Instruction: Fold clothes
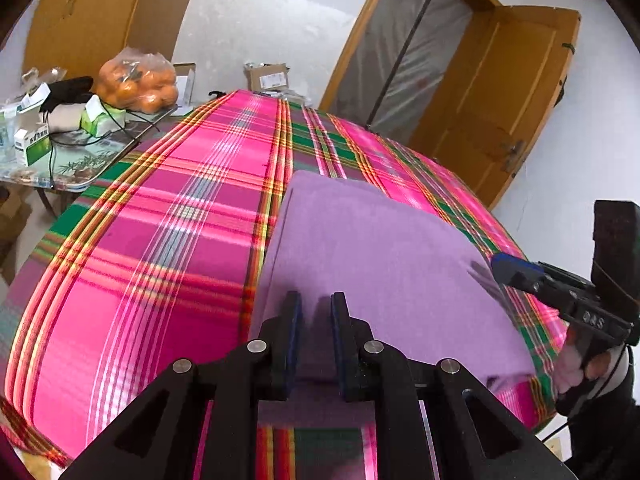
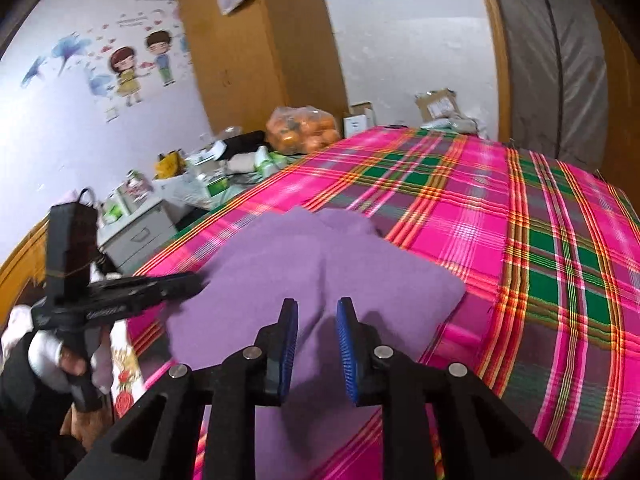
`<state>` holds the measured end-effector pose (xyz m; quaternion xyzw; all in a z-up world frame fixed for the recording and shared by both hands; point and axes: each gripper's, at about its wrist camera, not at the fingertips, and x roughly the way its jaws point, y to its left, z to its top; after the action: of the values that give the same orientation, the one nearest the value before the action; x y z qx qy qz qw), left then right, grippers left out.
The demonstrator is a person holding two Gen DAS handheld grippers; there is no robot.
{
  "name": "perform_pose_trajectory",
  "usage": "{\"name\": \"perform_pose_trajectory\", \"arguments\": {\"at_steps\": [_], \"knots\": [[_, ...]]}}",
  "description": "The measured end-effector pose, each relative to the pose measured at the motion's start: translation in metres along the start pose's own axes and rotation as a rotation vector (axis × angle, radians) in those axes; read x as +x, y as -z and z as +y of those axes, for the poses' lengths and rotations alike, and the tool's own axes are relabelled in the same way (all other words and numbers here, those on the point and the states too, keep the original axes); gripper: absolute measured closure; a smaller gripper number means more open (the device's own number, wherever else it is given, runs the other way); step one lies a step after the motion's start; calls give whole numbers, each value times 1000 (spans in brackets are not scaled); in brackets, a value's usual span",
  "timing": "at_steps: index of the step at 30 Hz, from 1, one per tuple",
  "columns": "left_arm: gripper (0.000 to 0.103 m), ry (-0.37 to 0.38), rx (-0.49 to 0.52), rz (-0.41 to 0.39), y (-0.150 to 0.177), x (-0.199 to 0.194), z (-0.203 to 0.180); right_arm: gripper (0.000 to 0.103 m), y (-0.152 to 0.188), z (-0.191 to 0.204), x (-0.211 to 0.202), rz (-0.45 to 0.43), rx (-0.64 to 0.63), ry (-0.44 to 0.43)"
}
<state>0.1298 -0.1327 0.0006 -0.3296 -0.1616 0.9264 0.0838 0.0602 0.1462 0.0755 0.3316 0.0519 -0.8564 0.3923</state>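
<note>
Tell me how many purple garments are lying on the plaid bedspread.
1: a purple garment, folded, lies near the plaid bedspread's front edge, beneath both grippers. Another layer beneath it could be hidden.

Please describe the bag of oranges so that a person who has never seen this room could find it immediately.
Start from the bed with the pink and green plaid sheet. Beside its far corner stands a cluttered side table. The bag of oranges sits at the table's back end, near the wooden panel: a clear plastic bag, the only round, orange thing among white and green boxes.
</note>
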Motion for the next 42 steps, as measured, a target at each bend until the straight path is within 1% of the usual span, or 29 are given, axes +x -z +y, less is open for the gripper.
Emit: {"name": "perform_pose_trajectory", "arguments": {"at_steps": [4, 7, 11, 13, 17, 22, 25, 27, 28, 30, 32, 34, 35, 36, 38, 40, 42], "knots": [[88, 13, -21, -10, 7, -10, 4, 82, 12, 7, -3, 21, -28, -5], [88, 5, -9, -13, 11, -17, 3, 82, 21, 13, -6, 37, -49, -10], [88, 29, -23, -21, 18, -19, 7, 82, 34, 21, -9, 59, -77, -15], [88, 27, -32, -18, 18, -20, 7, 82, 37, 23, -12, 64, -83, -18], [88, 11, -19, -15, 14, -19, 3, 82, 27, 13, -19, 13, -28, -24], [88, -1, -12, -16, 10, -16, 0, 82, 9, -12, -1, 2, 78, 59], [88, 5, -14, -15, 11, -10, 3, 81, 2, -17, 12, 12, 66, 81], [88, 23, -26, -23, 12, -10, 7, 82, 2, -19, 23, 41, 37, 111], [88, 26, -26, -24, 12, -10, 7, 88, 1, -23, 24, 43, 47, 125], [88, 32, -23, -27, 13, -10, 7, 103, 0, -33, 27, 51, 80, 156], [88, 35, -23, -31, 14, -10, 7, 103, -1, -48, 28, 60, 144, 157], [88, 36, -25, -35, 14, -10, 7, 103, -4, -46, 24, 51, 141, 180], [88, 39, -28, -36, 14, -10, 8, 101, -5, -43, 22, 43, 137, 177], [88, 42, -31, -37, 14, -10, 8, 99, -6, -39, 20, 32, 134, 157], [88, 46, -34, -38, 14, -10, 8, 98, -8, -28, 19, 16, 115, 113], [88, 47, -32, -40, 15, -10, 9, 98, -8, -24, 24, 23, 100, 105], [88, 52, -32, -39, 15, -11, 9, 98, -7, -32, 34, 50, 125, 131]]}}
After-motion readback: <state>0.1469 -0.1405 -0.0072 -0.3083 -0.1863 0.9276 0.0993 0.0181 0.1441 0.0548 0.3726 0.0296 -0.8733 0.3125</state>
